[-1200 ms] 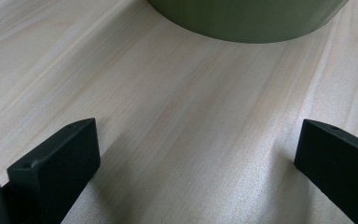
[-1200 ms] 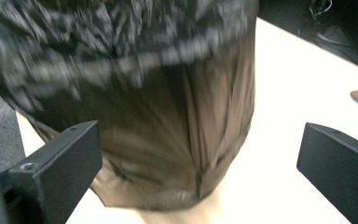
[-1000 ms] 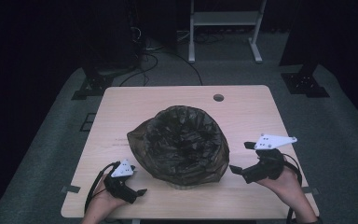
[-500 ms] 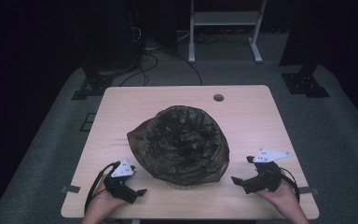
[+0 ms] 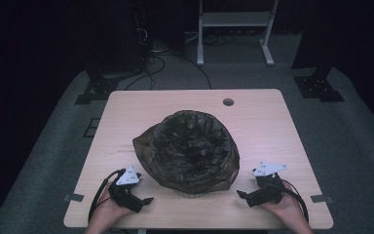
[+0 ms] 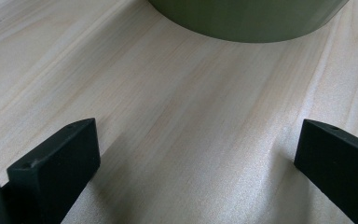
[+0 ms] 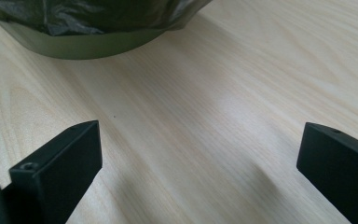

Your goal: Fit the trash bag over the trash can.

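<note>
Bin [image 5: 190,187]: round green bin sitting mid-table, toward near edge; green wall showing low in both gripper views.
Bag [image 5: 189,146]: dark crinkled plastic lining the bin, draping over rim & hanging down outside.
L gripper [image 5: 143,201]: resting on table just beside bin's near-left side, not touching; jaws standing wide apart w/ nothing betw. them.
R gripper [image 5: 243,195]: lying near bin's near-right side, apart from it; jaws gaping wide, gripping nothing.
Table [image 5: 272,122]: light wood, carrying all 3.

Glossy crinkled plastic bag [image 5: 190,146], matt wooden table [image 5: 268,122]
</note>
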`<state>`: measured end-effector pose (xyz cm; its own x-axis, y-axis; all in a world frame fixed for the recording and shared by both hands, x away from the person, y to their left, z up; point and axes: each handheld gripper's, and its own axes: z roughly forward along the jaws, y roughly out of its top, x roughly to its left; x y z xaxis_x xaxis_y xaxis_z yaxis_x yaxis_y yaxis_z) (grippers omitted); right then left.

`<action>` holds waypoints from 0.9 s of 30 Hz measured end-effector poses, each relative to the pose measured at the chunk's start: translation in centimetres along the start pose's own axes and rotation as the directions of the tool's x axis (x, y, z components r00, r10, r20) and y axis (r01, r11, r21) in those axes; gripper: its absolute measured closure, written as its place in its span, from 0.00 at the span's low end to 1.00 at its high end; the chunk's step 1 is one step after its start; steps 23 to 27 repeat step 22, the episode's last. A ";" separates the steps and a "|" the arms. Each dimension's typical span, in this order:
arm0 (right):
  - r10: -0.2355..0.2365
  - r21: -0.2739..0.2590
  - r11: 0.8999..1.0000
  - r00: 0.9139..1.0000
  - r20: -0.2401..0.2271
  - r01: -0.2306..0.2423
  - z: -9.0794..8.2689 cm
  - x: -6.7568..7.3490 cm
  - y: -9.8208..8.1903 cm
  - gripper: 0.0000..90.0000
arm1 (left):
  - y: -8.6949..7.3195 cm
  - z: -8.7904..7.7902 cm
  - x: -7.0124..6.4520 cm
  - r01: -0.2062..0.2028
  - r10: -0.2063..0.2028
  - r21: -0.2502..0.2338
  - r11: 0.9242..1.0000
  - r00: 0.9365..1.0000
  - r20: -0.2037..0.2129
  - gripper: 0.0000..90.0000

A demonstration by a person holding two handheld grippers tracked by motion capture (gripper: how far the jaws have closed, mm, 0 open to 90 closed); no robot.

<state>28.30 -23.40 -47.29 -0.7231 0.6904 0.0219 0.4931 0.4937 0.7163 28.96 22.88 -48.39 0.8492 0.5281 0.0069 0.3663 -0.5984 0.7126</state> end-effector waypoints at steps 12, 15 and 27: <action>-0.032 0.030 0.999 0.999 -0.012 0.032 2.3 0.5 0.4 0.00 | 0.0 0.0 0.0 -0.002 0.002 0.001 1.000 1.000 0.001 0.00; -0.032 0.028 0.999 0.999 -0.011 0.032 2.4 0.6 0.5 0.00 | 0.0 0.0 0.0 -0.001 0.001 0.000 1.000 1.000 0.001 0.00; -0.034 0.021 0.999 0.999 -0.010 0.034 2.4 0.6 0.4 0.00 | 0.0 0.0 0.0 -0.001 0.001 0.000 1.000 1.000 0.001 0.00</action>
